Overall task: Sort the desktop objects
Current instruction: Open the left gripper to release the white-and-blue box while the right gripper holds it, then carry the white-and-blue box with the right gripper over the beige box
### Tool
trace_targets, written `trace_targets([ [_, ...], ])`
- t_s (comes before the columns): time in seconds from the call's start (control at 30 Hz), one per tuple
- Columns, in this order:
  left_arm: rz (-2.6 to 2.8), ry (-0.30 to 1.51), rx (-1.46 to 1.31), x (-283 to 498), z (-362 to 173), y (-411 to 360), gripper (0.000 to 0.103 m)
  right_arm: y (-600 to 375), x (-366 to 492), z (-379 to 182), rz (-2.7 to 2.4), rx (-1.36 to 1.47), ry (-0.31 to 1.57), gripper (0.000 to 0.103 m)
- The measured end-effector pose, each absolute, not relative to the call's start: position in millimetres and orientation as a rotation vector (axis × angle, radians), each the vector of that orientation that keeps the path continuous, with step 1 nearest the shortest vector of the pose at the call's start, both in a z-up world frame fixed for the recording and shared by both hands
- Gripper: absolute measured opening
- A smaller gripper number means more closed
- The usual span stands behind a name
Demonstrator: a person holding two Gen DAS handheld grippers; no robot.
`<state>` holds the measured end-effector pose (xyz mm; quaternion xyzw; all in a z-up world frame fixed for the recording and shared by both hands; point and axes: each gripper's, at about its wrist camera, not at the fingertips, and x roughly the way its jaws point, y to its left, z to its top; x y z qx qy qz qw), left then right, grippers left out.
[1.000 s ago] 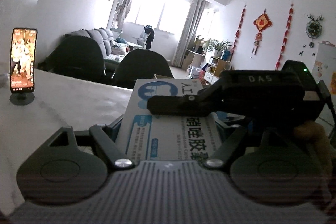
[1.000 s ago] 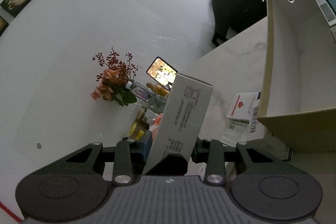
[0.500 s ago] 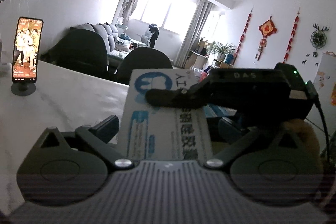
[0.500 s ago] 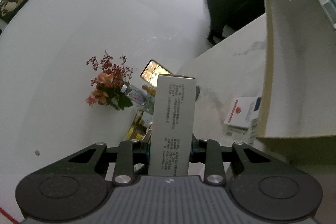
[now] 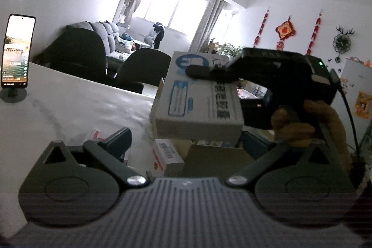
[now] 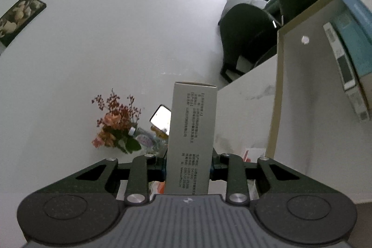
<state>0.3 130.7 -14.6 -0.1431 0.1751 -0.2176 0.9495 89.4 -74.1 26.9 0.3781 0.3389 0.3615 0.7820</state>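
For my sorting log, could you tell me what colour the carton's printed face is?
White with blue graphics, best seen in the left wrist view.

The white marble-look tabletop [image 5: 69, 108] lies bare across its left and middle stretch, giving open passage between the upright black smartphone on its round stand [image 5: 17, 55] at the far left edge and the clutter ahead. Directly ahead of the left gripper [image 5: 186, 143], whose jaws stand wide apart, a small white-and-red carton [image 5: 166, 156] lies on the table just beside the open brown cardboard box [image 5: 216, 155]. Above the box, the white-and-blue medicine carton [image 5: 200, 104] pinched in the right gripper [image 6: 188, 164] blocks the way. Two dark chairs [image 5: 144, 66] stand behind the far table edge. In the right wrist view, the cardboard box's tall pale wall [image 6: 302, 97] closes off the right side; a flower bouquet [image 6: 116, 124] and bottles crowd the far corner.
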Motion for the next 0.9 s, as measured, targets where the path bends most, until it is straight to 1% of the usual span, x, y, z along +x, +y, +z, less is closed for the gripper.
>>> trace_targets([
  [0.47,-0.406,0.418,-0.311,9,-24,135,0.103,-113,127,36,0.596,0.802,0.669,0.033],
  [0.9,-0.378,0.457,-0.326,14,-29,140,0.103,-130,147,45,0.416,0.652,0.653,0.033],
])
